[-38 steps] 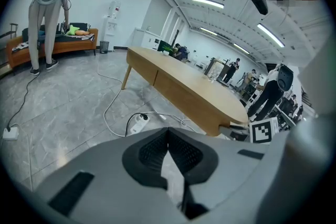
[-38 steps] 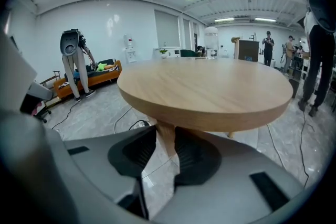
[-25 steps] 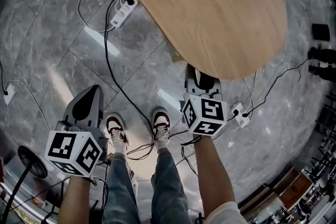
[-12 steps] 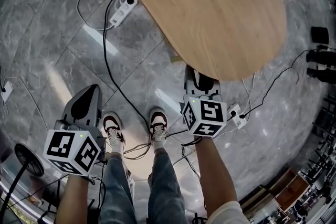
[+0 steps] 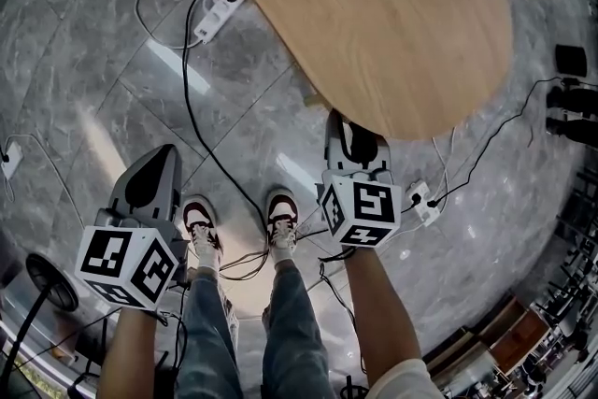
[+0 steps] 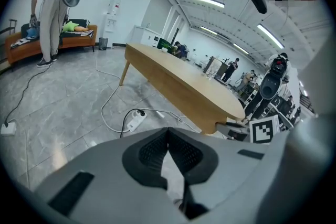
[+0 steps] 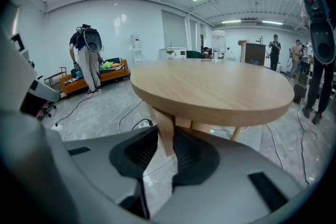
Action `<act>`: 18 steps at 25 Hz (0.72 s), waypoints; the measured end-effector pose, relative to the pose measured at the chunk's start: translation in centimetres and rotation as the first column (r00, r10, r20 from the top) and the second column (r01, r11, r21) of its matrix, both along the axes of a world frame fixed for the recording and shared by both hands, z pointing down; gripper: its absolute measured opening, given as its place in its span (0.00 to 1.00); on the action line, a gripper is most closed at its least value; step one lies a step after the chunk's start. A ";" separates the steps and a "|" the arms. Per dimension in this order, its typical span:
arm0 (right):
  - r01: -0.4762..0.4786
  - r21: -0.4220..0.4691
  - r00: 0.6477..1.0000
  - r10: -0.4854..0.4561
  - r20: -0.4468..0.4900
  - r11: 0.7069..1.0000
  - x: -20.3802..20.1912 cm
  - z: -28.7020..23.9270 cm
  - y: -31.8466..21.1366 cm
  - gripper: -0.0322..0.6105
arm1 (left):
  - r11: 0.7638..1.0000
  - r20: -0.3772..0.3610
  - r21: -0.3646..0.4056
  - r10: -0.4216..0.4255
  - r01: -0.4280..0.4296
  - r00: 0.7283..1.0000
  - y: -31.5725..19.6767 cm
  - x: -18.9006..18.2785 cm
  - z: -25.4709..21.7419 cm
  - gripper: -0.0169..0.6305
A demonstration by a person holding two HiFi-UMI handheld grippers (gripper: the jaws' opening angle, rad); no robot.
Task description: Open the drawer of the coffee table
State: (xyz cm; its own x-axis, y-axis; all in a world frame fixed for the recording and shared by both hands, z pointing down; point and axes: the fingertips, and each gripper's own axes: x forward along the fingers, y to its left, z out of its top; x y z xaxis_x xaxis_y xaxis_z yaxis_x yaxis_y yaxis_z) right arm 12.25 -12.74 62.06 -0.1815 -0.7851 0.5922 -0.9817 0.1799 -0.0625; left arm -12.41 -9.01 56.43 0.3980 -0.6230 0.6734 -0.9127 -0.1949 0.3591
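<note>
At the rounded near end of the wooden coffee table, which fills the upper right of the head view, we stand on a grey marble floor. Our right gripper points at the table's edge, its jaws a narrow slit apart and gripping nothing. A table leg shows through the gap. Our left gripper hangs well left of the table, tips pressed together, empty. A white power strip lies beside the tabletop.

Matt, smooth light-wood table top; glossy grey stone-look floor tiles w/ veining
</note>
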 end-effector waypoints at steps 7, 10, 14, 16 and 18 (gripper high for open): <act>0.019 0.007 1.000 -0.019 0.006 1.000 -1.8 0.0 1.2 0.19 | 1.000 0.002 -0.008 -0.012 0.012 1.000 0.0 -0.4 0.2 0.02; 0.023 0.001 1.000 -0.023 0.002 1.000 -2.0 0.0 1.3 0.19 | 1.000 0.007 -0.009 -0.017 0.017 1.000 0.1 -1.0 0.4 0.02; 0.051 -0.009 0.999 -0.051 -0.012 0.999 -2.0 0.0 1.4 0.19 | 0.999 0.006 -0.016 -0.031 0.032 0.999 0.3 -1.2 0.6 0.02; 0.061 -0.010 0.998 -0.062 -0.022 0.998 -2.0 0.0 1.4 0.18 | 1.000 0.004 -0.013 -0.019 0.020 1.000 0.3 -1.0 0.5 0.02; 0.085 -0.005 0.996 -0.085 -0.034 0.996 -2.3 -0.1 1.5 0.18 | 1.000 0.004 -0.010 -0.011 0.011 1.000 0.3 -0.9 0.5 0.02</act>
